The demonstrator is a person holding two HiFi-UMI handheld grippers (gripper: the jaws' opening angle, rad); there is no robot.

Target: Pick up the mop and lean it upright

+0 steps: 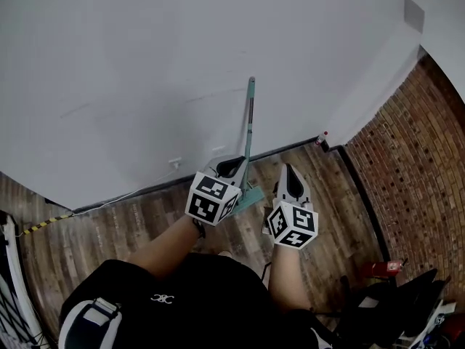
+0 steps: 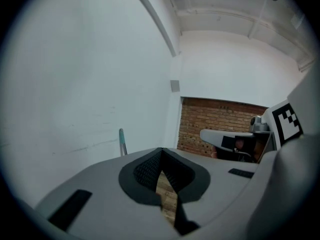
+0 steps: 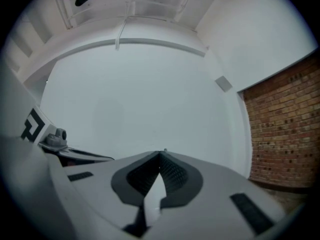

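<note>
Now left gripper [image 2: 161,153] fingers together, empty; right gripper [image 3: 162,156] likewise; mop [image 1: 250,122] against wall [image 1: 145,71].

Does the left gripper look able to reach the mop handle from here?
Probably yes. The mop handle leans on the wall right beside the left gripper, with nothing between them, but its jaws are together and would have to open first.

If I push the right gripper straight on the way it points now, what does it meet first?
Most likely the white wall: nothing else shows past the shut right gripper. The mop leans off to its left, out of that line. Depth is unclear.
</note>
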